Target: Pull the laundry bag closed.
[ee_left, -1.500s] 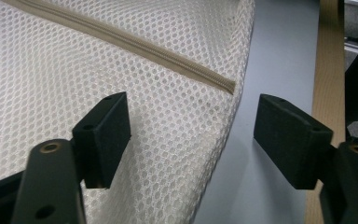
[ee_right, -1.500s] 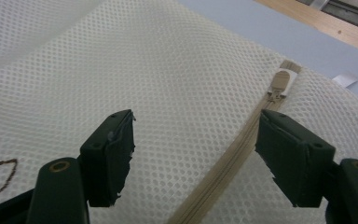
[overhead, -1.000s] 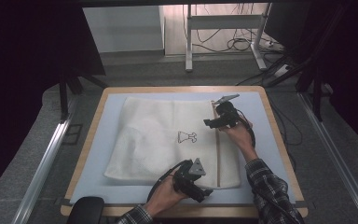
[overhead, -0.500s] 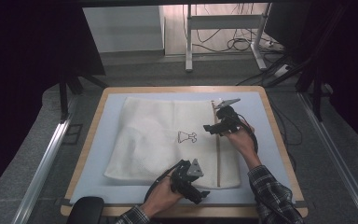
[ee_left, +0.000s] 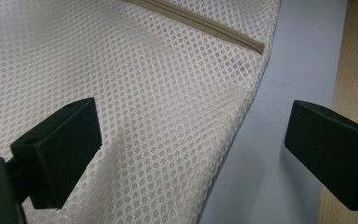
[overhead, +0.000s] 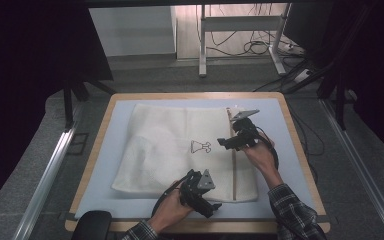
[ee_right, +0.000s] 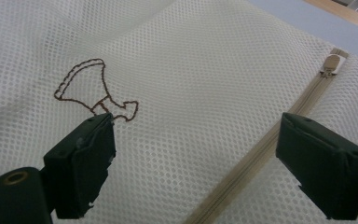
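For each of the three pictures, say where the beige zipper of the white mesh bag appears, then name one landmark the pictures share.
High view: the zipper runs top to bottom near the mesh bag's right edge, under the right tool.
Left gripper view: the zipper's end slants across the top centre.
Right gripper view: it runs diagonally at right, up to its metal pull.
Shared landmark: the zipper itself.

A pale blue mat [overhead: 105,150] is lying flat on a table with a light wooden rim [overhead: 94,150]. Grey carpet floor [overhead: 360,180] is spreading all around the table. Behind it, a white metal stand [overhead: 240,35] is standing on the floor, and black cables [overhead: 257,48] are lying near its legs.
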Demonstrator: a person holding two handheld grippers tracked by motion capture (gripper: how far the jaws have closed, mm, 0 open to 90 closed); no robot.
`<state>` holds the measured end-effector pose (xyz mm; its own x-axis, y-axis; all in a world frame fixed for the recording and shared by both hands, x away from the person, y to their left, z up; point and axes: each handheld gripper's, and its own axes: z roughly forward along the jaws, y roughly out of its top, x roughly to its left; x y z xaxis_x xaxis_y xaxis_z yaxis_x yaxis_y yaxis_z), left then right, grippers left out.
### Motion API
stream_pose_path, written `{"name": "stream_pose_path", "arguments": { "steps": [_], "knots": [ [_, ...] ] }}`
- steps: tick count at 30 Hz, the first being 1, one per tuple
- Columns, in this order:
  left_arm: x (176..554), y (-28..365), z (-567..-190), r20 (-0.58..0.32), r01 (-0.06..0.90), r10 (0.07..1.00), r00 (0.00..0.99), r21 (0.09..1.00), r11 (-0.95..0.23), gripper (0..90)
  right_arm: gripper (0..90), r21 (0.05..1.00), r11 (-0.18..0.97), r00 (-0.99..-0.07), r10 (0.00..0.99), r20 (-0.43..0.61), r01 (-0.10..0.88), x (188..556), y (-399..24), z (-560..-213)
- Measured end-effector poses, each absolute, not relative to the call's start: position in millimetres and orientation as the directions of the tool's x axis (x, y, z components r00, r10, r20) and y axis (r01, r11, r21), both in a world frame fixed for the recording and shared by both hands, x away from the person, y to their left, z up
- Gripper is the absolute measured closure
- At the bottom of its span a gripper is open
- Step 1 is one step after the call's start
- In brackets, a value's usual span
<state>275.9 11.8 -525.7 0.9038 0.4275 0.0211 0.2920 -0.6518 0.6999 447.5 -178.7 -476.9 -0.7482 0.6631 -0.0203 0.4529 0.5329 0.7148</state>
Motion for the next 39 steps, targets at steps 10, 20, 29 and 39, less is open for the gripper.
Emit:
{"name": "stream_pose_path", "arguments": {
  "steps": [10,20,29,39],
  "knots": [
    [276,17,-519,0.06,0.261,0.415,0.908,0.694,-0.671,3.5,8.9,0.719,0.527,-0.759,0.651,0.0,0.452,429,-178,-472],
    [277,25,-518,0.051,0.278,0.434,0.899,0.698,-0.66,3.5,5.3,0.718,0.535,-0.76,0.65,-0.013,0.445,418,-181,-470],
    [281,35,-515,0.039,0.301,0.459,0.887,0.706,-0.641,3.6,1.8,0.718,0.531,-0.763,0.646,0.0,0.45,407,-186,-468],
    [284,46,-513,0.058,0.309,0.479,0.876,0.695,-0.649,3.6,0.0,0.717,0.534,-0.758,0.652,-0.011,0.449,393,-193,-468]
  ]
}}
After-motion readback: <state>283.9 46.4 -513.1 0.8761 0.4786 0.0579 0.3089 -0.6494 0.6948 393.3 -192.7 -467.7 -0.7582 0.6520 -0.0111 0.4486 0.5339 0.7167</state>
